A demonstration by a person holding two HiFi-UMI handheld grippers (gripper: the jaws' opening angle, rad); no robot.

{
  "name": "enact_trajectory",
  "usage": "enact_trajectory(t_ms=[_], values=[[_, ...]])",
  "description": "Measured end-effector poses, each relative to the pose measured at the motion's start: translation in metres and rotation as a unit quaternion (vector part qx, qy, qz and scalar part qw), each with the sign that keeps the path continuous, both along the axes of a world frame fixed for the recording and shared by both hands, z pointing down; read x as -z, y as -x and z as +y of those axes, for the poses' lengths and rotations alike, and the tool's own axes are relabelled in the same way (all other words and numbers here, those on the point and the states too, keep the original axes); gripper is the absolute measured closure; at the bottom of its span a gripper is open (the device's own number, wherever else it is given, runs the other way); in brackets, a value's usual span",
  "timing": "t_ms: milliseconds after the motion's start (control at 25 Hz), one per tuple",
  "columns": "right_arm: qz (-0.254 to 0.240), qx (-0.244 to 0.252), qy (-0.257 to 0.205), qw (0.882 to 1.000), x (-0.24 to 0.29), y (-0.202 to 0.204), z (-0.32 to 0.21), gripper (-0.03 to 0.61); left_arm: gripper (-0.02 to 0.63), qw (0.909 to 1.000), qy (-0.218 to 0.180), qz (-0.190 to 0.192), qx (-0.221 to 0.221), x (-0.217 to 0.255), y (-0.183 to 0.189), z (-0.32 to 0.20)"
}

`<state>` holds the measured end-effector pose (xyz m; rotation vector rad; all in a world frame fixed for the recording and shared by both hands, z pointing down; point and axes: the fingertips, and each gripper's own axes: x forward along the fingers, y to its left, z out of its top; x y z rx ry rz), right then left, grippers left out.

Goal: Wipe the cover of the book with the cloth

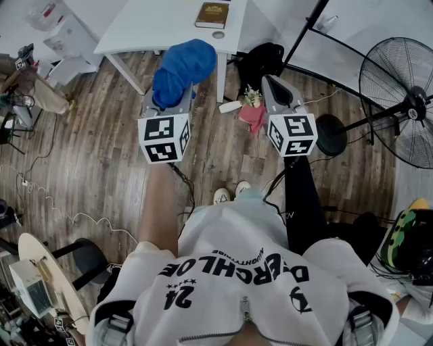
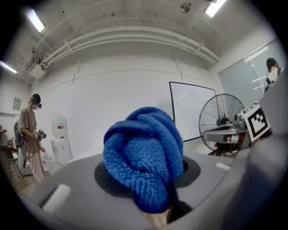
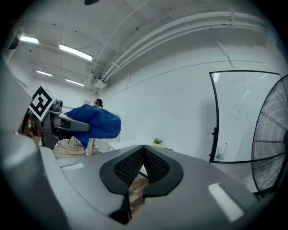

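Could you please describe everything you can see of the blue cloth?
The blue cloth is a thick terry towel with a looped, fuzzy pile, bunched into rounded folds. The left gripper holds it clamped between its jaws, and it bulges out past them, in the air over the wood floor, short of the white table. Nothing else touches it; the right gripper, shut and empty, is apart beside it.

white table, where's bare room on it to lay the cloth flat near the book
The table is bare across its left and middle, from the book out to the left corner. The right end is crowded: the book with a small round object just in front of it.
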<state>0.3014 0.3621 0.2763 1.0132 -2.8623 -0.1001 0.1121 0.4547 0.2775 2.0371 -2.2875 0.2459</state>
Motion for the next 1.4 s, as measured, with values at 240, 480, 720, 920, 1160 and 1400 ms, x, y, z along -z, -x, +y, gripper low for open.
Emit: enact_trajectory(t_ms=[240, 480, 720, 920, 1160, 1400], values=[[0.000, 0.005, 0.000, 1.000, 0.000, 0.003, 0.001, 0.577, 0.380, 1.0000, -0.003, -0.004, -0.001, 0.003, -0.002, 0.001], [-0.014, 0.008, 0.010, 1.000, -0.006, 0.006, 0.006, 0.577, 0.380, 0.9999, -0.009, -0.010, 0.003, 0.004, 0.002, 0.006], [-0.014, 0.009, 0.013, 1.000, -0.011, 0.011, -0.009, 0.577, 0.379, 0.9999, -0.013, -0.009, 0.002, 0.001, 0.005, -0.005], [-0.016, 0.014, 0.016, 1.000, -0.016, 0.019, -0.029, 0.577, 0.379, 0.9999, -0.011, -0.003, 0.006, -0.005, 0.013, -0.023], [-0.020, 0.024, 0.018, 0.999, -0.020, 0.041, -0.093, 0.577, 0.374, 0.9998, -0.010, -0.004, 0.014, -0.006, 0.034, -0.084], [-0.025, 0.034, 0.020, 0.999, -0.014, 0.064, -0.161, 0.577, 0.373, 0.9995, -0.014, -0.005, 0.027, 0.002, 0.058, -0.143]])
